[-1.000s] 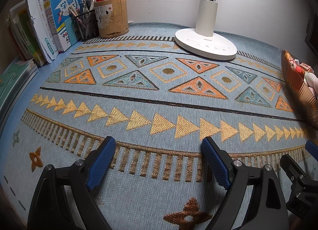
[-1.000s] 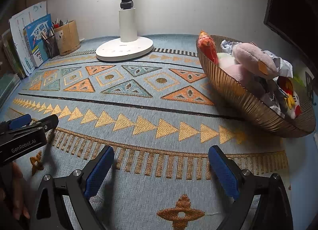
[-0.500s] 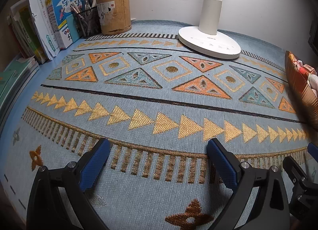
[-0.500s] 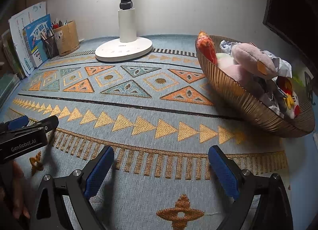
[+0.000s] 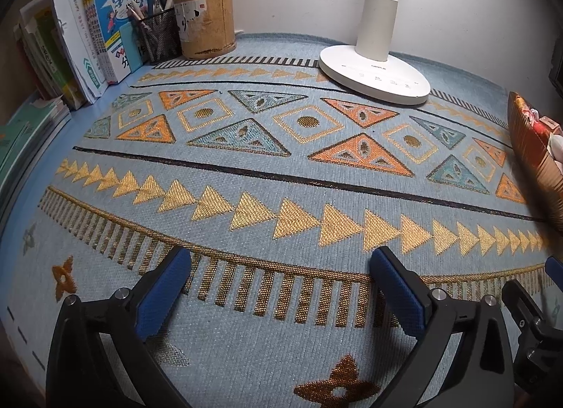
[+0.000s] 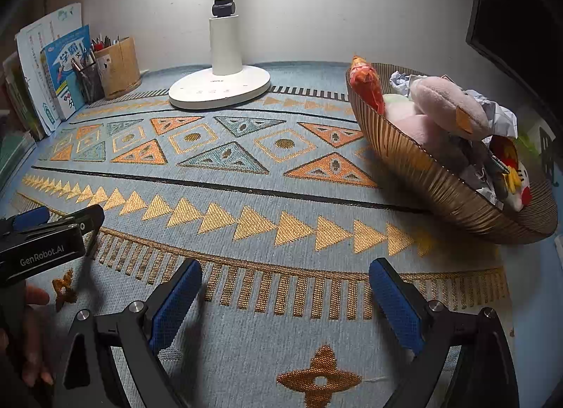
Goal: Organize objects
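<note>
A gold ribbed basket [image 6: 432, 175] stands on the right of the patterned blue mat [image 6: 246, 168]. It holds a pink plush toy [image 6: 447, 105], a red-orange toy [image 6: 366, 87], crumpled paper and other small things. In the left wrist view only the basket's edge [image 5: 531, 158] shows at the far right. My left gripper [image 5: 280, 260] hovers over the mat's near part, its jaws opening with nothing between them. My right gripper [image 6: 286, 269] stands open beside it, also with nothing between its fingers, left of and nearer than the basket.
A white desk lamp [image 5: 373, 73] stands at the back. A wooden pen holder [image 5: 207, 20], a mesh pen cup [image 5: 158, 35] and upright books [image 5: 116, 20] fill the back left corner. A dark screen [image 6: 520, 20] sits at the right. A hand [image 6: 31, 337] holds the left gripper.
The left gripper's jaws have spread wider apart. The right gripper and the basket look the same.
</note>
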Demonstrator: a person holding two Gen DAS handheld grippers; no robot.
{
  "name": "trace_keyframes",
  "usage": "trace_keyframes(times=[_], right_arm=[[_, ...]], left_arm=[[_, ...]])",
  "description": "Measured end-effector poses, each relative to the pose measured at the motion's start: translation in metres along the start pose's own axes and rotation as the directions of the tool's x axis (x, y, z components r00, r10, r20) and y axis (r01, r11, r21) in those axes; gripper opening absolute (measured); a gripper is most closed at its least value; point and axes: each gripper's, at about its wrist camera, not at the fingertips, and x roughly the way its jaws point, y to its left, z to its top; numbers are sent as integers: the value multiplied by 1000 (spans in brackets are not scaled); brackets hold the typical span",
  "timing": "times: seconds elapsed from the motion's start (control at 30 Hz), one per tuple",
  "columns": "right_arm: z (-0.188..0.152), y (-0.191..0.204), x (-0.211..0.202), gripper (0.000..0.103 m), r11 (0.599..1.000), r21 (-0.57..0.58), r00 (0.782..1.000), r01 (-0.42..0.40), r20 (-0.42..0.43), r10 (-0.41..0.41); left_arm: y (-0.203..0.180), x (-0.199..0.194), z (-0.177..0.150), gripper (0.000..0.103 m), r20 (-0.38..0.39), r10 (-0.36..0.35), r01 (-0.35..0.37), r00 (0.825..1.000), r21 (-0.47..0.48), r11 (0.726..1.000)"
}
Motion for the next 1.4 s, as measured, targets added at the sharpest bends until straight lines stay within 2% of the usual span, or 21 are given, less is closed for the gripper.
trace_keyframes(times=[1.4], right_arm=[[0,0,1,95,1000,11,1000,-1,11,1]], left_arm=[[1,2,0,103,2,4,-4,1000,-7,1000]])
